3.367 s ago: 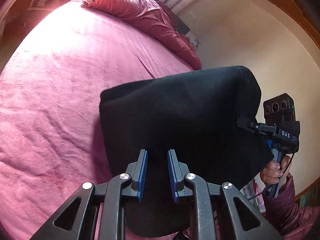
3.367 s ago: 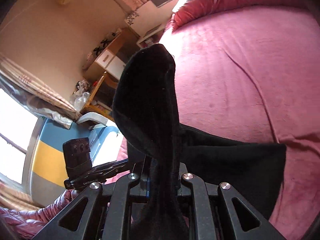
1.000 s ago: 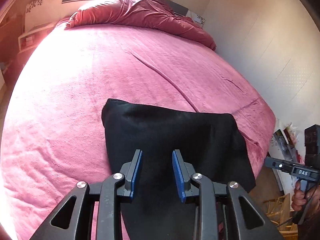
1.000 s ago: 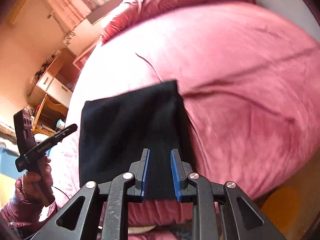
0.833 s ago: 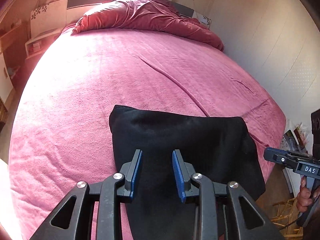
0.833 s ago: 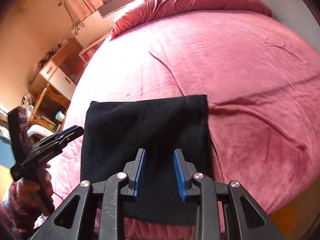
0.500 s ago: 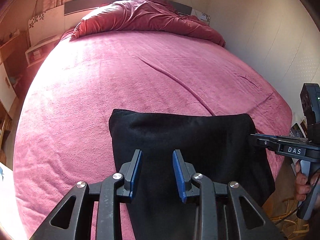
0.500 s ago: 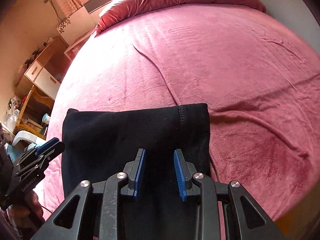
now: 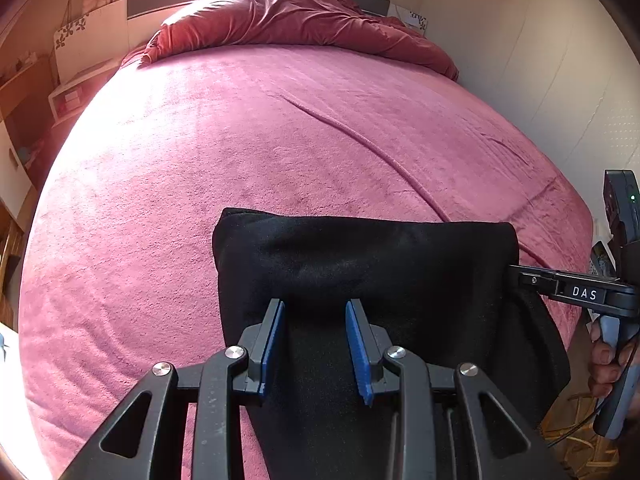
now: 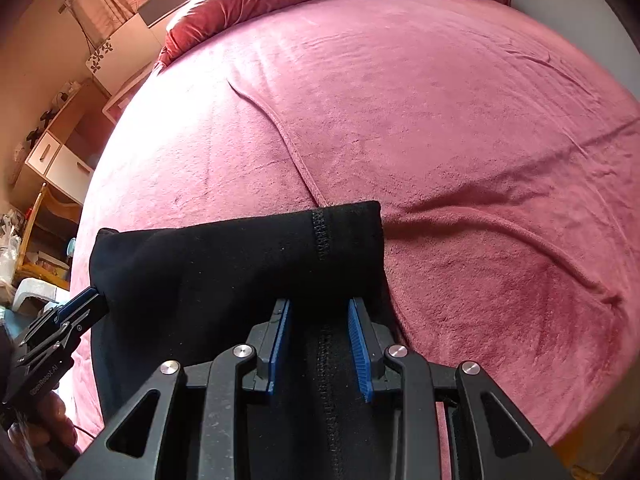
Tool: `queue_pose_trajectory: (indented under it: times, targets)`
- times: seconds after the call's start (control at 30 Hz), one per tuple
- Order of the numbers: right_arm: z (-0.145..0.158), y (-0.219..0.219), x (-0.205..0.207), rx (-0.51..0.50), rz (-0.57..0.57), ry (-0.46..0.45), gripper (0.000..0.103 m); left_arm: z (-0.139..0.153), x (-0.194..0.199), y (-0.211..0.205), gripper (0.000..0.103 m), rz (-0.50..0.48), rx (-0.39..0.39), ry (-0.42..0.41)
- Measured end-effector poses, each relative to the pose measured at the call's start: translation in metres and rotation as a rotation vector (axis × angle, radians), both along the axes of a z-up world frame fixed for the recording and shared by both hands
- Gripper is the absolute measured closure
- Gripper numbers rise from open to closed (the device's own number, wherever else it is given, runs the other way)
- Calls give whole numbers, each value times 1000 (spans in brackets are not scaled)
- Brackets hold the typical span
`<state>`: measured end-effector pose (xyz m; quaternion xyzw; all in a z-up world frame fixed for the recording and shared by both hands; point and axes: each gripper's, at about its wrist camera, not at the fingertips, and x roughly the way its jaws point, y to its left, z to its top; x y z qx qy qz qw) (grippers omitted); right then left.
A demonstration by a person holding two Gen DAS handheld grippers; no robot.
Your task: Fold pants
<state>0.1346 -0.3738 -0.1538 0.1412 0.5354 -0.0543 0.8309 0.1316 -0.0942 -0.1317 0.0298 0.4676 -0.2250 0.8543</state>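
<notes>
The black pants (image 9: pixel 380 264) lie folded into a flat rectangle on the pink bed cover (image 9: pixel 240 140), near its front edge. My left gripper (image 9: pixel 316 320) hovers over their near left part, blue pads apart, fabric showing loose between them. My right gripper (image 10: pixel 320 316) stands the same way over the near right part of the pants (image 10: pixel 224 264), beside a stitched seam, its pads not pressing the cloth. In the left wrist view the right gripper (image 9: pixel 520 278) reaches the pants' right edge. The left gripper (image 10: pixel 94 304) touches their left edge in the right wrist view.
A crumpled dark red duvet (image 9: pixel 288 16) lies at the head of the bed. A long crease (image 9: pixel 360 140) runs across the cover beyond the pants. A white wall (image 9: pixel 540 60) runs along the bed's right side; shelves and drawers (image 10: pixel 56 160) stand on its left.
The pants, held up in the air earlier, now lie flat on the bed. Both grippers have sunk and moved forward over them. The right gripper's pads stand wider apart than a second ago.
</notes>
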Motion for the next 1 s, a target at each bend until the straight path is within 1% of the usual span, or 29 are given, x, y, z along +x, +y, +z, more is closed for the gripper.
queue_pose_trajectory:
  times: [0.17,0.23,0.33,0.53,0.73,0.87,0.9,0.93,0.97,1.0]
  targets:
    - [-6,5,1,-39,4,-5,73,-7,5,-3,71,0,8,7]
    - [-10,5,0,-39,-12,-16,73,-9,5,-4,71,2,9,10]
    - [-17,8,-4,-67,-7,-42,73,-15,7,-5,71,12,0,22]
    - [-30,5,-13,-53,-28,-112,73,-26,11,-3,71,28,-33,42]
    - [-29,0,-17,-26,-34,-128,73,-33,16,7,71,47,-119,79]
    - [-20,-7,-24,16,-36,-137,73,-25,20,27,70,74,-233,131]
    - [-17,-9,-26,30,-36,-140,73,-22,19,33,68,88,-249,138]
    - [-12,-11,-29,41,-36,-146,73,-20,17,38,64,99,-256,137]
    - [-8,-14,-33,49,-40,-151,72,-18,15,42,62,107,-257,131]
    - [-4,-17,-38,53,-51,-153,70,-16,11,47,57,116,-251,124]
